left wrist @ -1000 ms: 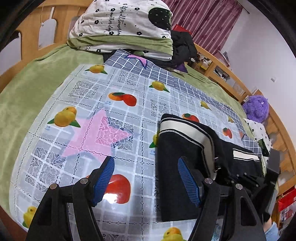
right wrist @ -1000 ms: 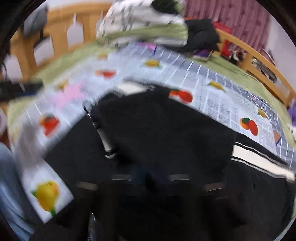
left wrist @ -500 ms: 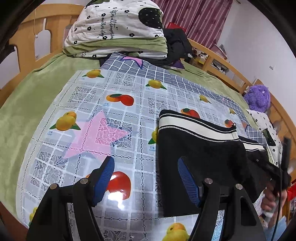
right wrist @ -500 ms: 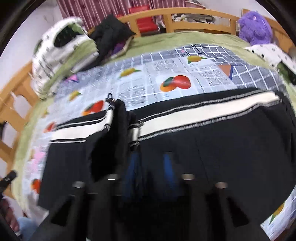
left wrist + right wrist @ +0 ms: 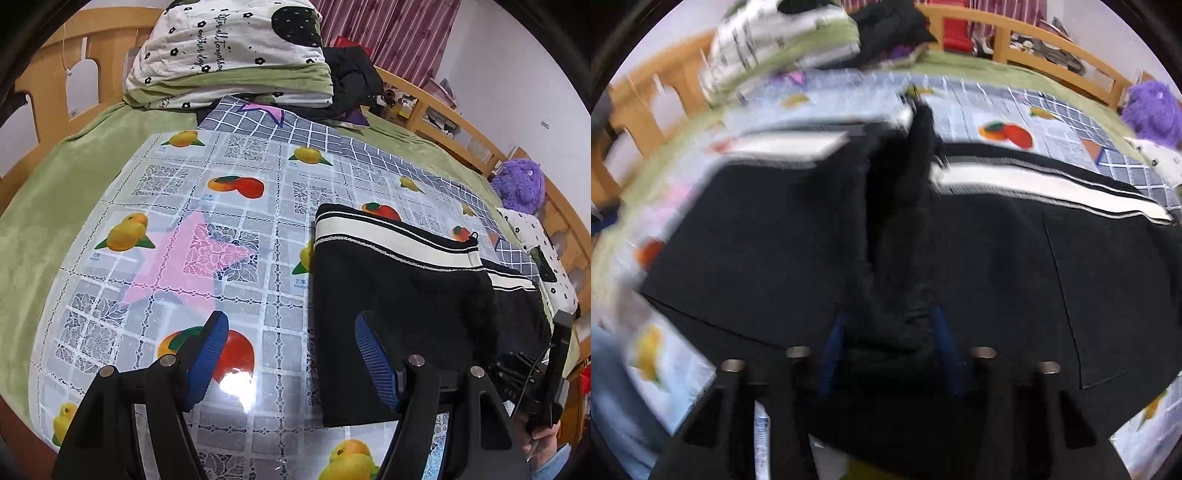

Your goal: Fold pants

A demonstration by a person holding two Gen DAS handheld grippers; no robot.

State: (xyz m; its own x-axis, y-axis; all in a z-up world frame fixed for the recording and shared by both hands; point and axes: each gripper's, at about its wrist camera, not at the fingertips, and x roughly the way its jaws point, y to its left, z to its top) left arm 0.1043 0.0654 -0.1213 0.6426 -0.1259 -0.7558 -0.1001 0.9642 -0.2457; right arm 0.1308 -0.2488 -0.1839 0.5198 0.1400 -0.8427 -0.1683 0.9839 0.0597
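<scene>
Two wrist fisheyes, angled down over the bed point(image 5: 55, 206)
Both look close along their fingers, sharing the black pants point(image 5: 399, 295) and headboard end.

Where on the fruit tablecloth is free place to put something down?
Free: the tablecloth left of the black pants, up to the folded bedding, around the pink star. Crowded: the right side, with the pants and purple plush toy.

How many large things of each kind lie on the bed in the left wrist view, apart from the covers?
Black pants: 1
Purple plush toy: 1
White flower-print bedding: 2 (folded stack, piece beside the toy)
Dark clothes heap: 1
Total: 5
</scene>
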